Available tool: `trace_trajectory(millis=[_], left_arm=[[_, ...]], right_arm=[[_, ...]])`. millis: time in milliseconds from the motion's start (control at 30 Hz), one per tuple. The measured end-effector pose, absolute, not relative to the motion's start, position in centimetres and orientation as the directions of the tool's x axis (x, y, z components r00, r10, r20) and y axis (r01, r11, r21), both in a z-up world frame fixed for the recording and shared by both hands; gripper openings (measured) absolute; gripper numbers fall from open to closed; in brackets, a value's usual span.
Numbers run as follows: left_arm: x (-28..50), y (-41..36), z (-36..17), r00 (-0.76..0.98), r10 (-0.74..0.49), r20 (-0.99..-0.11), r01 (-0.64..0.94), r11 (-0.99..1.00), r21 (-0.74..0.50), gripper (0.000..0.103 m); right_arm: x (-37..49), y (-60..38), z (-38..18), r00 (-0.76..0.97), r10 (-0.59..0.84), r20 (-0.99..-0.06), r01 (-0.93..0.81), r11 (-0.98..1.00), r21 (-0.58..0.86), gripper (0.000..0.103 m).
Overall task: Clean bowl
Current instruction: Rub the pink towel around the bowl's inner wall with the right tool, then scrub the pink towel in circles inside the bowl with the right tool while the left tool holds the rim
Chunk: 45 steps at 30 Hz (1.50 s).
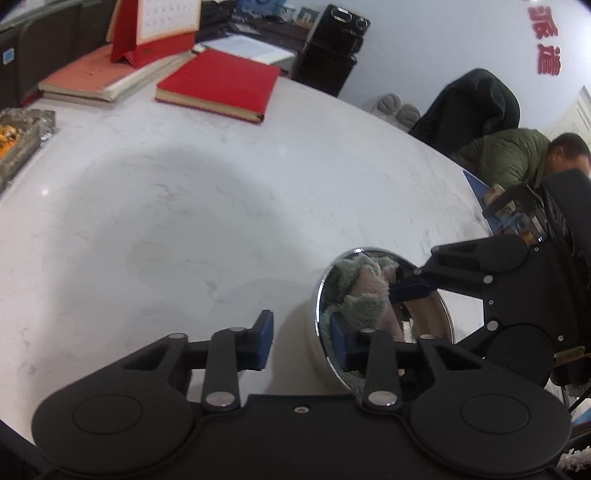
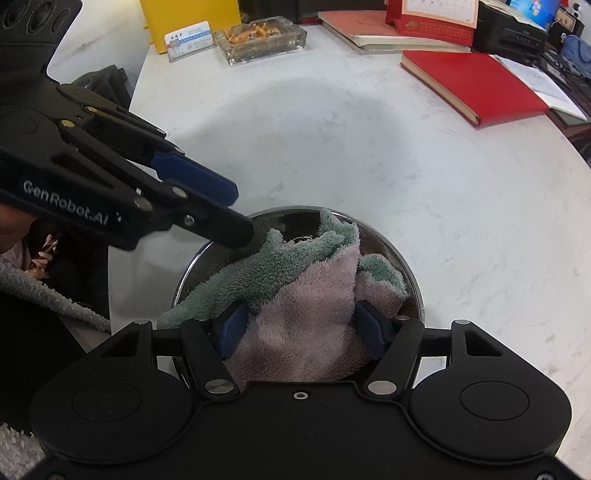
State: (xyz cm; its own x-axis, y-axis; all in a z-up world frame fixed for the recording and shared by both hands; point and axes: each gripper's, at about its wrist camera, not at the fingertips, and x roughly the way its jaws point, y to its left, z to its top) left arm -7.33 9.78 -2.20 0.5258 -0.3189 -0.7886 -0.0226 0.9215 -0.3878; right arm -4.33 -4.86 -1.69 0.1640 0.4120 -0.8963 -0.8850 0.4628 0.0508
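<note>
My right gripper (image 2: 300, 326) is clamped on the cloth (image 2: 295, 295), a fluffy rag, pink on one face and green on the other, bunched up inside the bowl (image 2: 412, 275). Both blue fingers (image 2: 371, 326) press into the pink part from either side, and green folds spill forward and over the bowl's near left rim.

The bowl is shiny steel and sits on the white marbled worktop (image 2: 369, 166), close to its near edge.

My left gripper (image 1: 301, 341) straddles the bowl's rim (image 1: 318, 295): one finger (image 1: 264, 339) is outside the wall, the other is inside against the cloth. From the left wrist view there is a gap between the outer finger and the wall, so they stand apart and are not pinching; the right wrist view shows the same gripper (image 2: 236, 210) coming in from the left over the rim.

Farther back on the worktop lie a red book (image 2: 476, 85), a stack of books with a desk calendar (image 2: 436, 18), and a glass ashtray (image 2: 262, 38).
</note>
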Motion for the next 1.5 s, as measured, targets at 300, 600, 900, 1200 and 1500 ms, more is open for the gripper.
trace_trajectory(millis=[300,600,900,1200,1500], left_arm=[[-6.3,9.6,-3.1,0.483,-0.352,-0.802,-0.06,0.9,-0.431,0.01],[-5.9,9.1,-2.9,0.471,-0.304,-0.828,-0.074,0.922,-0.381,0.006],[-5.6,8.9,-2.9,0.467,-0.301,-0.831,-0.065,0.926,-0.372,0.008],[-5.2,8.0,-2.6,0.455,-0.25,-0.854,-0.023,0.956,-0.292,0.007],[-4.9,7.2,-2.7,0.434,-0.257,-0.863,0.02,0.961,-0.276,0.006]], right_arm=[[-4.8,-4.3,-1.6,0.2,0.378,-0.904,-0.895,0.446,-0.011,0.04],[-6.2,-3.3,-1.6,0.214,0.345,-0.914,-0.927,0.368,-0.078,0.017],[-6.4,-3.6,-1.6,0.248,0.288,-0.925,-0.936,0.319,-0.152,0.017],[-6.2,-2.9,-1.7,0.299,0.302,-0.905,-0.93,0.306,-0.205,0.017],[-7.5,-3.7,-1.6,0.209,0.299,-0.931,-0.957,0.256,-0.133,0.017]])
